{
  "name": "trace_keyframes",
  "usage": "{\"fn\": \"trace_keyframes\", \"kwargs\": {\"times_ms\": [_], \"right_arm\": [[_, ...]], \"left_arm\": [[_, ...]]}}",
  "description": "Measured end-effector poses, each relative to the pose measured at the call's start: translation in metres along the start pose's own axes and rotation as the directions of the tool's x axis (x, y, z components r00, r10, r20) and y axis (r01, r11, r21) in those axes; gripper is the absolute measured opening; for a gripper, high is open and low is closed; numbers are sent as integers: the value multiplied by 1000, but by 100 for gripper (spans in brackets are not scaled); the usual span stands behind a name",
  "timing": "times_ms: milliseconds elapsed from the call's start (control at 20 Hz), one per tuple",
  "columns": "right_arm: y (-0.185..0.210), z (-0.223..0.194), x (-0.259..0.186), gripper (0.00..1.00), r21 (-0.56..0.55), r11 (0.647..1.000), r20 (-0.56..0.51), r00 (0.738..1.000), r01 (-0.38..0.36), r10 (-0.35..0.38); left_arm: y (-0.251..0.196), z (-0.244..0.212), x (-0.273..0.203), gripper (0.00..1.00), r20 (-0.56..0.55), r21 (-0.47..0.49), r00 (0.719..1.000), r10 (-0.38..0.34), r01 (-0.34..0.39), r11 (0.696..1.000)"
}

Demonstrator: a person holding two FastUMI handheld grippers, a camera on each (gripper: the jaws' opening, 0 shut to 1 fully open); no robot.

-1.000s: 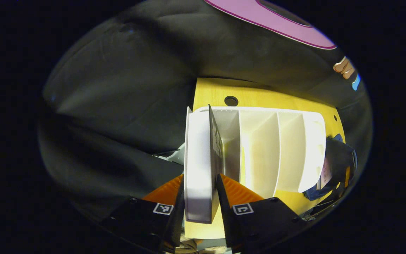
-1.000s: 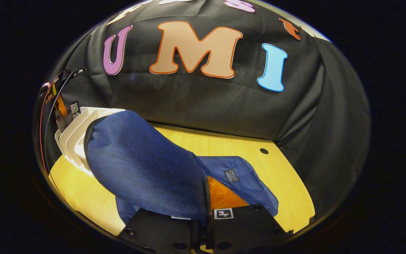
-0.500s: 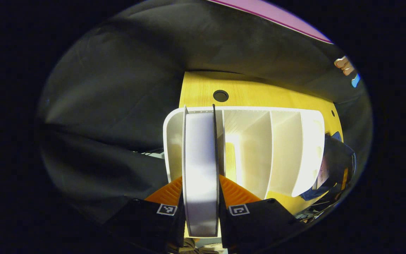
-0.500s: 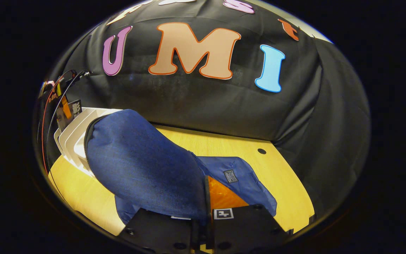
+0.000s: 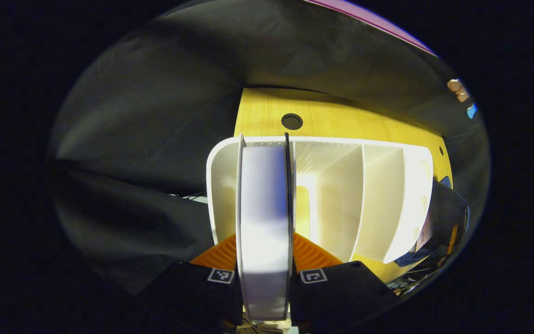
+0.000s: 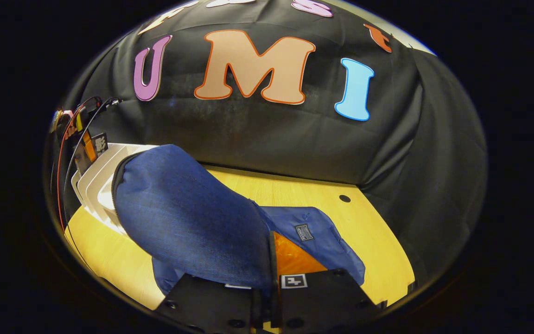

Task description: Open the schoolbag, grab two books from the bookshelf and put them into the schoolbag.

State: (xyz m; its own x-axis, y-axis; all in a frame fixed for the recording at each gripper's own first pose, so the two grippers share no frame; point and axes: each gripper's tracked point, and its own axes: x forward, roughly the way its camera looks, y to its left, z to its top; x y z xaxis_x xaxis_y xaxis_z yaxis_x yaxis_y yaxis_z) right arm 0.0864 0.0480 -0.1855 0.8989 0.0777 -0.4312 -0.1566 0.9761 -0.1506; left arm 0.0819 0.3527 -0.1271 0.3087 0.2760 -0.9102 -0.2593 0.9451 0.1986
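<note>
A book (image 5: 263,218), its white page edge facing me, is pinched between the fingers of my left gripper (image 5: 264,241), which is shut on it. It stands upright at the leftmost slot of the white bookshelf (image 5: 378,199); whether it rests in the slot I cannot tell. In the right gripper view, my right gripper (image 6: 269,260) is shut on the blue schoolbag's flap (image 6: 188,218) and holds it raised. The rest of the schoolbag (image 6: 322,241) lies on the table. The left gripper (image 6: 85,144) shows far left, over the bookshelf (image 6: 93,178).
The yellow wooden table (image 6: 295,195) has a round cable hole (image 5: 291,121) behind the shelf and another (image 6: 343,198) near the back wall. Black cloth walls close in behind and at the sides. Cables (image 6: 70,134) trail from the left gripper. The shelf's other slots hold nothing.
The book has swung from a tilt to straight edge-on and now takes up more of the left gripper view. The right gripper and the raised flap have barely moved.
</note>
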Motion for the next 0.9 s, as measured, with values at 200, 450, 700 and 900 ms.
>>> {"fn": "trace_keyframes", "kwargs": {"times_ms": [200,450,700,900], "right_arm": [[-2,1,-2,8,-2,1000,3,1000,-4,4],[-3,2,-4,8,-14,1000,9,1000,-17,17],[-4,1,-6,8,-28,999,11,999,-39,39],[-6,2,-7,8,-18,997,18,997,-75,75]], "left_arm": [[3,-6,-13,36,-9,-73,999,46,-46,996],[-1,-30,-66,35,-38,-144,996,78,-82,986],[-6,-46,-131,35,1,-192,997,77,-76,978],[-37,-44,-184,32,106,-299,994,-3,34,954]]}}
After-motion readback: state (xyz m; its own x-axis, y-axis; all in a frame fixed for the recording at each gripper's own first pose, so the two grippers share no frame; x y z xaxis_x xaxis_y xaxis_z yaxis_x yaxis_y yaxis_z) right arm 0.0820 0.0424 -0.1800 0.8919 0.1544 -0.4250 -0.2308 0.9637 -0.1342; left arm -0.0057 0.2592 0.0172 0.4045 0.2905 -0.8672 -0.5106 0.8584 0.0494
